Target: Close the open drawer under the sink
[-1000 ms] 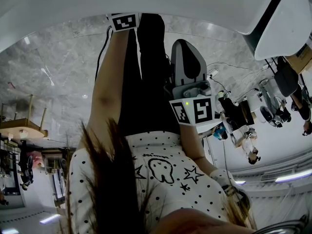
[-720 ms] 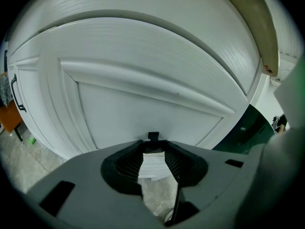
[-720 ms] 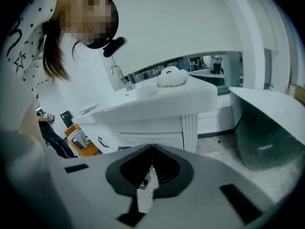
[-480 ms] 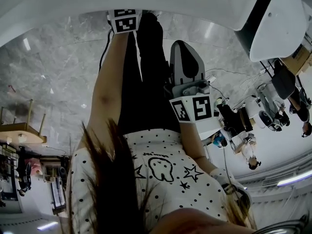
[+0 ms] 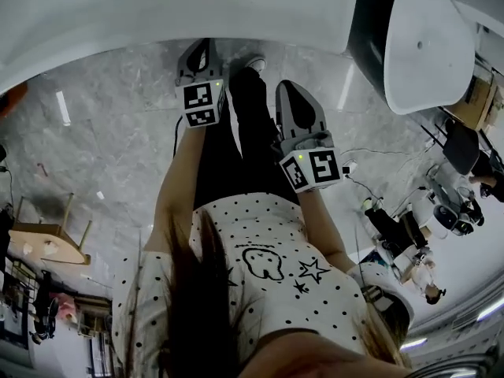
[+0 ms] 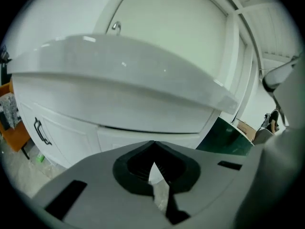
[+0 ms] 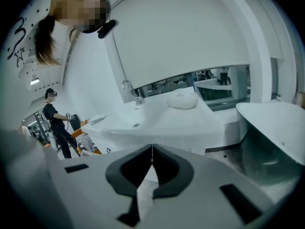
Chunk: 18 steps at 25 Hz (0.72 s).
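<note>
The white sink basin (image 6: 119, 75) juts out overhead in the left gripper view. Below it is the white drawer front (image 6: 138, 136), with a thin dark line along its top edge. It looks level with the cabinet front beside it. My left gripper (image 6: 152, 146) is shut and empty, a short way back from the drawer. My right gripper (image 7: 151, 149) is shut and empty too, facing the sink (image 7: 143, 120) and its faucet (image 7: 129, 88) from farther off. The head view shows both grippers, left (image 5: 199, 61) and right (image 5: 295, 101), over my legs.
A cabinet door with a dark handle (image 6: 41, 130) stands left of the drawer. A second white basin (image 7: 274, 123) on a dark stand is at the right. A person (image 7: 57, 123) stands beyond the sink at left. The floor (image 5: 94, 156) is grey marble.
Both grippers have risen, the left one farther, so its whole body now shows in the head view. The head view has swung, bringing the basin at upper right more into the picture.
</note>
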### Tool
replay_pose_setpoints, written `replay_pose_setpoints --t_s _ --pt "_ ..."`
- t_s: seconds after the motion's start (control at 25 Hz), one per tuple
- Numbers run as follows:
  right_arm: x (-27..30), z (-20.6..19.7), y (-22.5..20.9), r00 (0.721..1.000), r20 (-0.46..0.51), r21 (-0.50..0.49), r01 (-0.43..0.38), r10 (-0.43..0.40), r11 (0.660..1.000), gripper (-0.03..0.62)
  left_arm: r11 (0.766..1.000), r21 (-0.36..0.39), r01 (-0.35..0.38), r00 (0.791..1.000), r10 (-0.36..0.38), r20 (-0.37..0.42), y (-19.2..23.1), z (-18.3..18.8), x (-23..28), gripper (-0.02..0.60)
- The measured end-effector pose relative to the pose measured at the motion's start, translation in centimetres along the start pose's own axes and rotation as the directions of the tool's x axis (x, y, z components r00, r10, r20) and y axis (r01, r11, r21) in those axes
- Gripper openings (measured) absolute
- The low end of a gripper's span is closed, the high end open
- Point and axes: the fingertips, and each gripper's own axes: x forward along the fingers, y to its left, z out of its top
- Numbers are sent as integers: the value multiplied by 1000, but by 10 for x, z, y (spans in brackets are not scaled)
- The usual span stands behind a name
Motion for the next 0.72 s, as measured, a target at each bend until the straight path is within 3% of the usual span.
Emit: replay_pose_setpoints --t_s 0.24,0.36,0.72 --pt "7 28 34 996 73 -71 -41 46 997 14 998 50 38 991 -44 128 11 79 -47 5" --pt "-11 54 49 990 116 -100 -63 75 993 14 996 73 50 979 -63 193 -8 124 -80 5" --pt "-30 117 79 953 273 -164 -91 134 982 14 990 104 100 940 -128 316 -33 199 -152 5"
